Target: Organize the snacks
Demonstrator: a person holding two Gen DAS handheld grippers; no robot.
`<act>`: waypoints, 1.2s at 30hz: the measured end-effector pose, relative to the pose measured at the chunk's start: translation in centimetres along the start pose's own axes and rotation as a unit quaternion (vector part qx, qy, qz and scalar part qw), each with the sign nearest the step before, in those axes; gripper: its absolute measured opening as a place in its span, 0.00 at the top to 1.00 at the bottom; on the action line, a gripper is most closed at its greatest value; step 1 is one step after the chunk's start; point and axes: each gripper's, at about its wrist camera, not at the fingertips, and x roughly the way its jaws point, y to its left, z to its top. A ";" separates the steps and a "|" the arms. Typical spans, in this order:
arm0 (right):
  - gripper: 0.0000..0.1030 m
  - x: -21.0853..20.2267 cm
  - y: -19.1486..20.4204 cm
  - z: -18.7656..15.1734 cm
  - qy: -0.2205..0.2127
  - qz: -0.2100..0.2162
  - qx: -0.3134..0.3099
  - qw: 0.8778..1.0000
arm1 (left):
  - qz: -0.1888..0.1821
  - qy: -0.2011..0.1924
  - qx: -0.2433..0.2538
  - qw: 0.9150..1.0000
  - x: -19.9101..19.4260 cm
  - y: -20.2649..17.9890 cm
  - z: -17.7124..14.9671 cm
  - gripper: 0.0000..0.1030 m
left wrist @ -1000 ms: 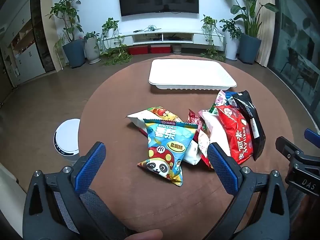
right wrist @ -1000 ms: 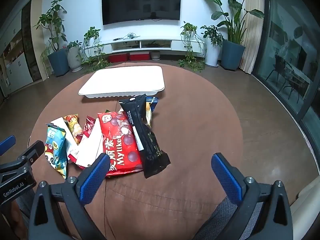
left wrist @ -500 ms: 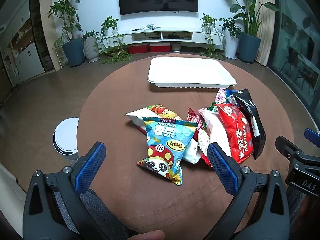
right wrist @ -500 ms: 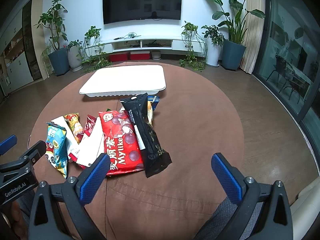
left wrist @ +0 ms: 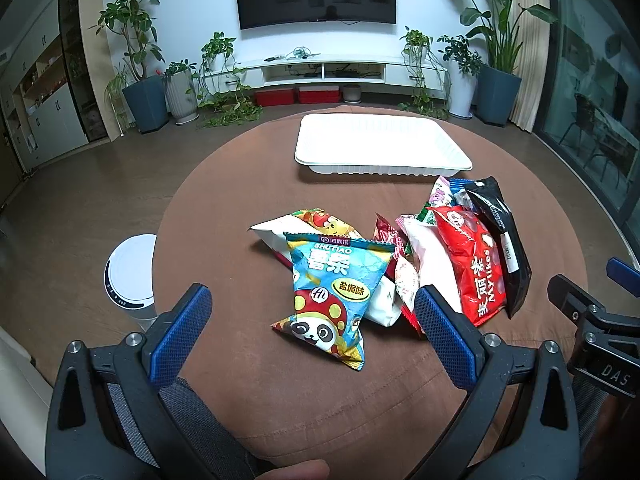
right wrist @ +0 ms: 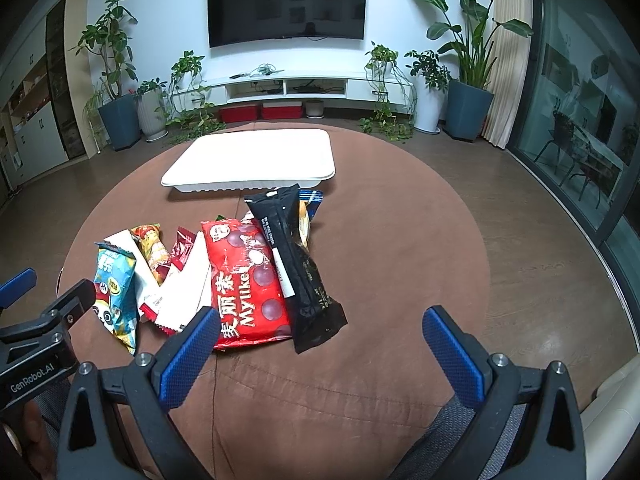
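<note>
While both grippers hover with fingers spread wide and empty, the blue panda bag (left wrist: 332, 296) lies between the left gripper (left wrist: 312, 332) fingers; the red bag (right wrist: 246, 284) sits beside the right gripper (right wrist: 320, 350) left finger, white tray (left wrist: 380, 146) beyond.

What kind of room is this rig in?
Most likely a home living room: a wall-mounted TV over a low white media console, potted plants along the wall, and a round brown table holding snack packets and a white tray.

"Mylikes" on red bag (right wrist: 246, 280); "SHUTIAO" on blue bag (left wrist: 334, 284).
</note>
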 end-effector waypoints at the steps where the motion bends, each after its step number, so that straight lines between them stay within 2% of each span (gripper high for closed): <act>1: 0.00 0.0 0.0 0.0 0.000 0.000 0.000 1.000 | 0.000 0.000 0.000 1.000 0.0 0.0 0.0 0.00; 36: 0.00 0.2 0.3 -0.1 0.003 0.000 -0.001 1.000 | 0.000 0.003 0.001 1.000 0.1 -0.1 -0.5 0.00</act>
